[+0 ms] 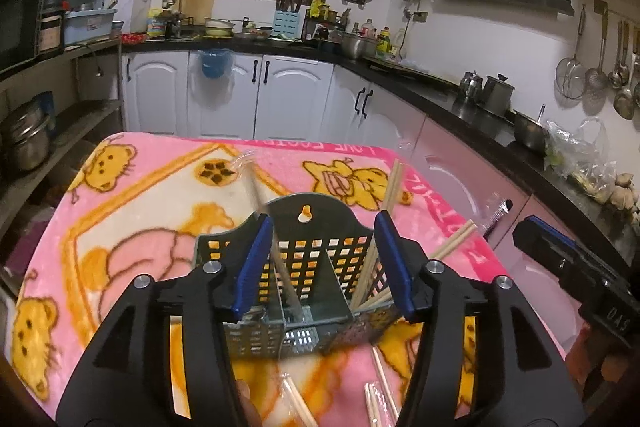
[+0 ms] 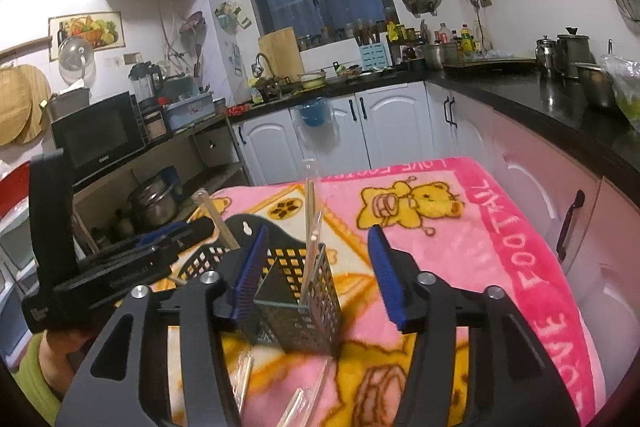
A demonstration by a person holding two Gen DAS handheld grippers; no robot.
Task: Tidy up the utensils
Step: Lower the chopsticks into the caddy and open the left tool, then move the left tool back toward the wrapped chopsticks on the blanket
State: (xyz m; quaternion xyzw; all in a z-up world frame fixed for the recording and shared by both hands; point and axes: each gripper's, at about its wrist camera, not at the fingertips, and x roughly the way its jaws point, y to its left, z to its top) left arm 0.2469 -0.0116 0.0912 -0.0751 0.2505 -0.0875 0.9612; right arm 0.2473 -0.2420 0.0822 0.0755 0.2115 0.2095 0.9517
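Note:
A black perforated utensil holder (image 1: 320, 247) (image 2: 312, 315) stands on the pink blanket. A plastic-wrapped chopstick (image 1: 256, 187) (image 2: 216, 215) leans in its left compartment. Bare wooden chopsticks (image 1: 394, 183) (image 2: 310, 223) lean in its right compartment. More chopsticks (image 1: 380, 387) (image 2: 244, 379) lie loose on the blanket in front of the holder, and a pair (image 1: 460, 235) lies to its right. My left gripper (image 1: 324, 219) is open just in front of the holder, its blue pads pressing on nothing. My right gripper (image 2: 319, 228) (image 1: 560, 247) is open too, at the holder's right end.
The pink bear-print blanket (image 1: 140, 187) (image 2: 500, 247) covers a small table. A black counter (image 1: 480, 107) with metal pots runs along the right. White cupboards (image 1: 292, 95) stand behind. An open shelf with pots (image 1: 28, 143) is at the left.

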